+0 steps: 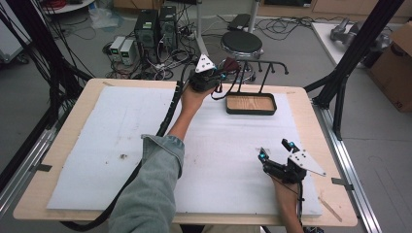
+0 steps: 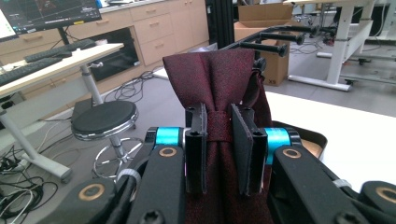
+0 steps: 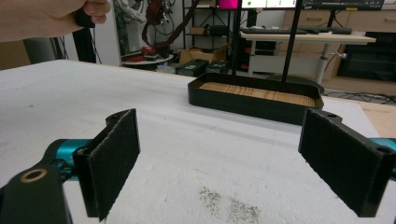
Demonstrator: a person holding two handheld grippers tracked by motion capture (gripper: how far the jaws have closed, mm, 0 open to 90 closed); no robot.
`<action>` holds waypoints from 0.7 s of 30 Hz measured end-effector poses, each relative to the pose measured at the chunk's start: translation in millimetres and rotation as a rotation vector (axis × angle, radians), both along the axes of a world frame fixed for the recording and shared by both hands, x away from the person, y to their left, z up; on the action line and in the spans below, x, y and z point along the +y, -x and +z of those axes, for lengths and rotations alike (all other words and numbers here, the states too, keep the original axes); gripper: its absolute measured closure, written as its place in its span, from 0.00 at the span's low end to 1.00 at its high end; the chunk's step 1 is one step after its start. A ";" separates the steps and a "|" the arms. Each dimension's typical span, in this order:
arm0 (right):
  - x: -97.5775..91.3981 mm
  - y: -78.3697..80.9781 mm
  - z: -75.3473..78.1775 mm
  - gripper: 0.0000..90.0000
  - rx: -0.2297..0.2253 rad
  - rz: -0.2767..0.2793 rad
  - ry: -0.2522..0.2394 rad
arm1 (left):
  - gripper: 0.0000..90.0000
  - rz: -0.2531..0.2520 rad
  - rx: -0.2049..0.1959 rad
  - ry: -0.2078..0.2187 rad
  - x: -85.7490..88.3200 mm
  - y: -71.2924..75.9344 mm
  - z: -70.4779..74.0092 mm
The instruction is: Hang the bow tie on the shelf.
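Hanging tie (image 2: 219, 79) on rack (image 1: 262, 68): left gripper (image 2: 218, 140) clenched on it w/ firm pinch; right gripper (image 3: 233, 163) spread, idle.

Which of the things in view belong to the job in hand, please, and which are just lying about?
In the job:
- dark red fabric tie
- left gripper, shut on it
- black peg rack on a wood-floored tray

Lying about:
- right gripper, open and idle
- round black stool
- brown cardboard box
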State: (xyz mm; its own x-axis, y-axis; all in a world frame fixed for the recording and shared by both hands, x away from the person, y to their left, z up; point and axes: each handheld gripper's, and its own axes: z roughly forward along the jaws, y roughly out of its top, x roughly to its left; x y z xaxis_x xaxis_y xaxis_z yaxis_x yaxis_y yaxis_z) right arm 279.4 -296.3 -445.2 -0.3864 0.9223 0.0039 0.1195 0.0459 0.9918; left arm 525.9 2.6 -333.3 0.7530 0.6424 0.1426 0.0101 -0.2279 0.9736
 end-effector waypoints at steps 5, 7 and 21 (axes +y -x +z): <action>0.0 0.0 0.0 0.13 0.001 0.000 0.000 | 0.84 -0.010 0.003 0.036 -1.2 -1.7 -3.4; 0.0 -0.1 -0.1 0.13 0.001 0.001 0.001 | 0.84 -0.011 -0.003 0.046 -2.9 -0.7 -3.4; 0.1 0.1 -0.2 0.13 0.007 0.003 -0.005 | 0.84 0.009 -0.014 0.065 -2.8 -7.1 -6.7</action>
